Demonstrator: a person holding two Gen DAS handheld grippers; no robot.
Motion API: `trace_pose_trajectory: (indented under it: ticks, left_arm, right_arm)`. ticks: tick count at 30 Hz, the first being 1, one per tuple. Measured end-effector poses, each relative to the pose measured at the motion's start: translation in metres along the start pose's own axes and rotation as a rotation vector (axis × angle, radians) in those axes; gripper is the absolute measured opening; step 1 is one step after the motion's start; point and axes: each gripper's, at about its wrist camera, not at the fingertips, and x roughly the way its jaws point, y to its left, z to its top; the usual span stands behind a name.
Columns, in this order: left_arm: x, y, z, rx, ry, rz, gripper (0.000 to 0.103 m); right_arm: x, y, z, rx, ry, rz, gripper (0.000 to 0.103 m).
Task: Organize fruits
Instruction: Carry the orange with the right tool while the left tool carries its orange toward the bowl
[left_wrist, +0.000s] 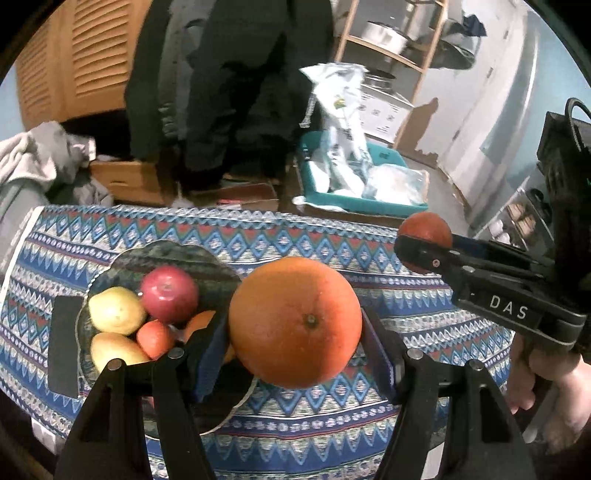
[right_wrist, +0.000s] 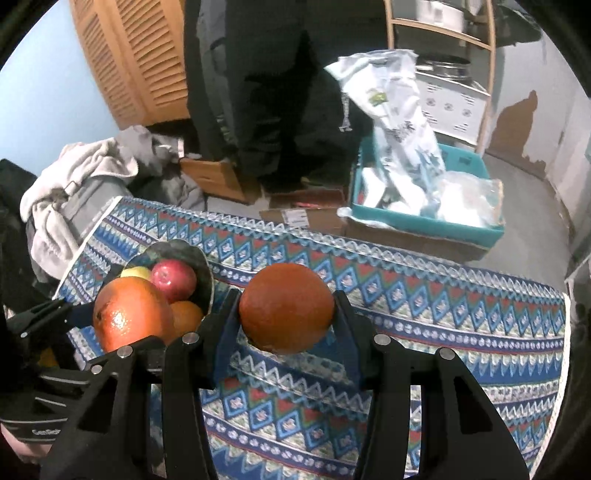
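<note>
Left wrist view: a big orange (left_wrist: 294, 322) is pinched in the left hand-held gripper (left_wrist: 295, 339) above the patterned counter (left_wrist: 424, 317), just right of the fruit bowl (left_wrist: 162, 254). The right hand-held gripper (right_wrist: 287, 314) clamps a darker orange (right_wrist: 286, 307), further right of the bowl.

A large bright orange (left_wrist: 294, 321), stem dimple facing the camera, is held above the cloth just right of the bowl (left_wrist: 110, 273). A smaller, darker orange (right_wrist: 286, 307) is held farther right of the bowl. In the bowl, a red apple (left_wrist: 169, 294), two yellow fruits (left_wrist: 115, 310) and small orange ones (left_wrist: 155, 338) are piled.
</note>
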Motion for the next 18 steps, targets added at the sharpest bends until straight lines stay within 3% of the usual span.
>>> trace_pose_trajectory:
  ticks: [18]
  left_arm:
    - [0.018,0.099,-0.007,-0.148,0.037,0.087,0.070]
  right_arm:
    - [0.078,0.069,0.028,-0.034,0.116,0.135,0.048]
